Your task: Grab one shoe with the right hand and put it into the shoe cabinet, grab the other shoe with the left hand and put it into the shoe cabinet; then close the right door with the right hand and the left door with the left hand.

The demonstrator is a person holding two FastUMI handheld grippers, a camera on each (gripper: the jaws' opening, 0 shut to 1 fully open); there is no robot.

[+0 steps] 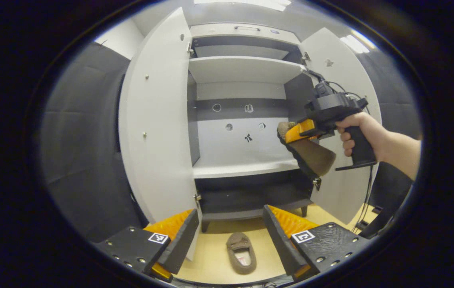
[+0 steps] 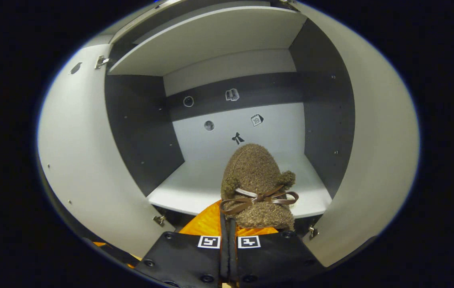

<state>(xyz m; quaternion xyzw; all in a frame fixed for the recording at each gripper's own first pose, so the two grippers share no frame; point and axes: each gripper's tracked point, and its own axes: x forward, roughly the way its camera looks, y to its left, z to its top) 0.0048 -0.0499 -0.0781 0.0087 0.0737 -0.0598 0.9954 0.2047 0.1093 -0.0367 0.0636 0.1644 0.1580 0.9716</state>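
Floor (image 1: 215, 252) bears one slipper (image 1: 241, 253); right claw (image 2: 229, 240) clamps another (image 2: 257, 188).

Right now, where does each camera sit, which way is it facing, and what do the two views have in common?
Left gripper view: rides the open left gripper, facing the open white shoe cabinet; fuzzy brown slipper on the floor between its jaws.
Right gripper view: rides the right gripper, close to the middle shelf, jaws shut on the bow-trimmed brown slipper.
Shared: cabinet interior, both open doors, held slipper.
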